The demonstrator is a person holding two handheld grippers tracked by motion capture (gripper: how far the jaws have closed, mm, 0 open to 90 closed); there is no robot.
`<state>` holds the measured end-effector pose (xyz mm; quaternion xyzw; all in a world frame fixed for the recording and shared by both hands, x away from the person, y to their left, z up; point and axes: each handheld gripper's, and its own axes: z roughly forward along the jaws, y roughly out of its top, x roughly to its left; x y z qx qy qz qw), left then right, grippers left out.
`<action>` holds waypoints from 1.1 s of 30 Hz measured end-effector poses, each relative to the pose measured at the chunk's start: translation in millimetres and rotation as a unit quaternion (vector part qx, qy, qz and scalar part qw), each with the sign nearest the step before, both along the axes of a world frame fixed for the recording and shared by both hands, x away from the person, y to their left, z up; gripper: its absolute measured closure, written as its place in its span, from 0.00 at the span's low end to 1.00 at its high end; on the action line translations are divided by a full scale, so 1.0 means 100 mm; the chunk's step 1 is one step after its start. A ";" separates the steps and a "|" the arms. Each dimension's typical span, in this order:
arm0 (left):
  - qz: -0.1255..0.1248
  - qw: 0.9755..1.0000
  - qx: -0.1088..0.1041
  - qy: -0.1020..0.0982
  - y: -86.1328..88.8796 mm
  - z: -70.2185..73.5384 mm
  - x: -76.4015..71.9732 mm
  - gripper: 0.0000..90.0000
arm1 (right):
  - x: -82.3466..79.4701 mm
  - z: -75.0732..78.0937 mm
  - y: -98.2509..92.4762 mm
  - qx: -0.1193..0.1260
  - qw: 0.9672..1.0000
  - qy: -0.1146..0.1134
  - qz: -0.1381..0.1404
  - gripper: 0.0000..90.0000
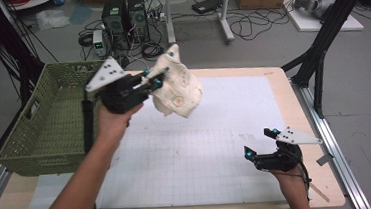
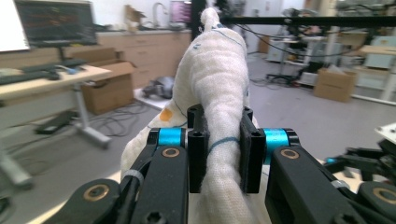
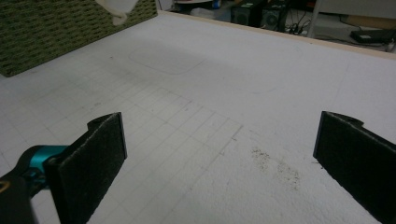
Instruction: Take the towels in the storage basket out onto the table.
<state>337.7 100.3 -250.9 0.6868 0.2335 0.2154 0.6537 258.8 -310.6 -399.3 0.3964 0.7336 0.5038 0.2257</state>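
There are two grippers, one in each hand of the person. The left gripper (image 1: 154, 80) is lifted above the table (image 1: 282, 84), near its far left part, and its two jaws are clamped on one cloth (image 1: 178, 87). The cloth is cream white with some thin blue threads and one small orange spot, and it hangs in the air, bunched, free of the table. In the left gripper view the cloth (image 2: 217, 84) passes between the two black pads (image 2: 198, 149) and rises up beyond them, while a lower part falls down in front of the left gripper (image 2: 219, 149). The right gripper (image 1: 260, 142) is low at the near right side of the table, and its jaws stand well apart with nothing between them. In the right gripper view the right gripper (image 3: 219, 154) looks over the mat (image 3: 196, 121), and the two pads (image 3: 105, 149) are seen at the left and right edges. One white mat (image 1: 202, 148) with a grid of thin lines covers most of the table. One green basket (image 1: 49, 125) stands at the left edge of the table, just beside the left gripper; in the right gripper view the basket (image 3: 56, 32) is at the far left corner. A small dark stain (image 3: 280, 168) lies on the mat near the right gripper.
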 end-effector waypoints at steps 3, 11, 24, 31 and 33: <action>-0.019 1.000 -0.003 0.001 -0.25 -0.14 0.03 0.86 | 0.00 0.00 -0.03 0.001 1.000 0.000 -0.003 0.02; -0.060 0.998 0.010 0.020 -0.73 -0.60 0.08 0.86 | -0.02 -0.01 -0.13 0.004 1.000 0.001 -0.017 0.02; -0.069 0.993 0.064 0.074 -0.66 -1.39 -0.07 0.85 | -0.03 -0.04 -0.18 0.004 1.000 0.007 -0.024 0.02; -0.061 0.987 0.105 0.102 -0.32 -1.67 -0.29 0.83 | -0.03 -0.04 -0.16 0.003 1.000 0.008 -0.023 0.02; -0.055 0.986 0.120 0.103 -0.24 -1.70 -0.32 0.83 | -0.03 -0.04 -0.14 0.003 1.000 0.008 -0.022 0.02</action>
